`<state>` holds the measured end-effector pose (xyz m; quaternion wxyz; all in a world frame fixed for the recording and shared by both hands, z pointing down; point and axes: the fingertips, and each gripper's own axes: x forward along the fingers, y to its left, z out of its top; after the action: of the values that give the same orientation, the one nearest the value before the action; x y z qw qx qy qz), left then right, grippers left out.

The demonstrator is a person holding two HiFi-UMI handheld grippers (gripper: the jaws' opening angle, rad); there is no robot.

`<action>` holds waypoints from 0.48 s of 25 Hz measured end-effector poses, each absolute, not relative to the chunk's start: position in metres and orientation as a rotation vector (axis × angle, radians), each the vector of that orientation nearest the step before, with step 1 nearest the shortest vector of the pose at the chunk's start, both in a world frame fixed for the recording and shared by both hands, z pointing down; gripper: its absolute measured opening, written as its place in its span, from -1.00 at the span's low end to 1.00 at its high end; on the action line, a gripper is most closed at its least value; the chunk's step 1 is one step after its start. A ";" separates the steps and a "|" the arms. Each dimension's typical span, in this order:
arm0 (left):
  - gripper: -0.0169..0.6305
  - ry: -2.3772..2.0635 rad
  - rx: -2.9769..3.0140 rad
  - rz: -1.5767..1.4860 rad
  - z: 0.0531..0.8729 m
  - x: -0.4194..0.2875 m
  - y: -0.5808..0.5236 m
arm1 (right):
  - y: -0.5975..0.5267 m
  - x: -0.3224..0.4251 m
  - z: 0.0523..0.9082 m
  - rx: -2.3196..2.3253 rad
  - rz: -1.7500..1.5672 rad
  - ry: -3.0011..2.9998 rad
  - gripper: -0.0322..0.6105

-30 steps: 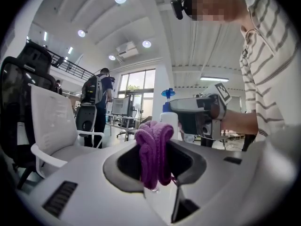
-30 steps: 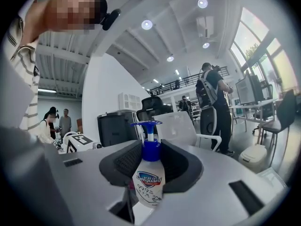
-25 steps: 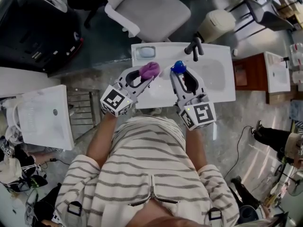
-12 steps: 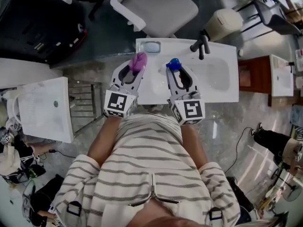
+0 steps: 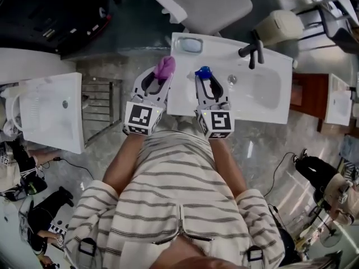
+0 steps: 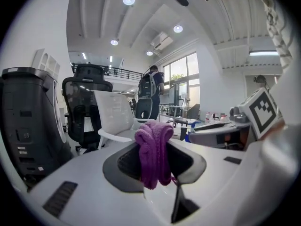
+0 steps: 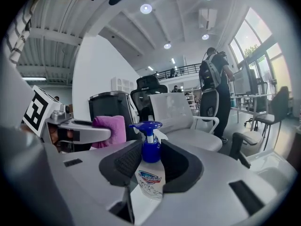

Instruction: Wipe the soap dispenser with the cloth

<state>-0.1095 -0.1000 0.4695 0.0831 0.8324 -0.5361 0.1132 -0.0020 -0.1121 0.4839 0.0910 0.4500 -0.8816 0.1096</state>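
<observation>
The soap dispenser is clamped between the jaws of the right gripper, with the pads set about its blue collar and the top of the clear body. It is judged light, stiff and smooth-walled, so a slip or twist in the pads is likely under hard rubbing. The body is a surer place for a hold than the pump head, which may well sink or turn. The cloth is pinched in the jaws of the left gripper, bunched in purple folds that hang over the pads. It is judged soft, light and limp, so the bulging wad, not a loose edge, is best pressed to the bottle. Both grippers are held out side by side from the striped shirt, near each other but apart, pointed forward and slightly down. The right one is over the white counter, the left just beside its left edge. Cloth and bottle are not touching. Farther off a soap dish and a faucet are seen, and an office chair beyond them.
</observation>
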 end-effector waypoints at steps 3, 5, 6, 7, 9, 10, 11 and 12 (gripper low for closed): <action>-0.55 -1.613 2.461 0.348 0.477 -0.119 -0.097 | -0.112 -0.012 0.505 1.320 0.369 -2.598 -0.48; -0.55 -1.615 2.448 0.351 0.483 -0.125 -0.095 | -0.111 -0.020 0.517 1.308 0.375 -2.590 -0.48; -0.55 -1.616 2.440 0.352 0.486 -0.127 -0.093 | -0.110 -0.023 0.523 1.300 0.377 -2.585 -0.48; -0.55 -1.616 2.430 0.353 0.488 -0.129 -0.091 | -0.109 -0.027 0.529 1.292 0.383 -2.579 -0.48; -0.55 -1.616 2.417 0.353 0.492 -0.133 -0.089 | -0.109 -0.032 0.540 1.283 0.398 -2.567 -0.49; -0.55 -1.614 2.414 0.354 0.494 -0.134 -0.090 | -0.110 -0.035 0.544 1.282 0.404 -2.562 -0.49; -0.55 -1.612 2.411 0.356 0.496 -0.135 -0.090 | -0.111 -0.037 0.548 1.279 0.407 -2.559 -0.48; -0.55 -1.610 2.409 0.358 0.499 -0.136 -0.090 | -0.112 -0.040 0.552 1.275 0.410 -2.557 -0.48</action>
<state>-0.1363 -0.0905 0.4989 0.1107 0.8202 -0.5479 0.1219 -0.0399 -0.1120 0.5519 0.1271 0.4382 -0.8786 0.1408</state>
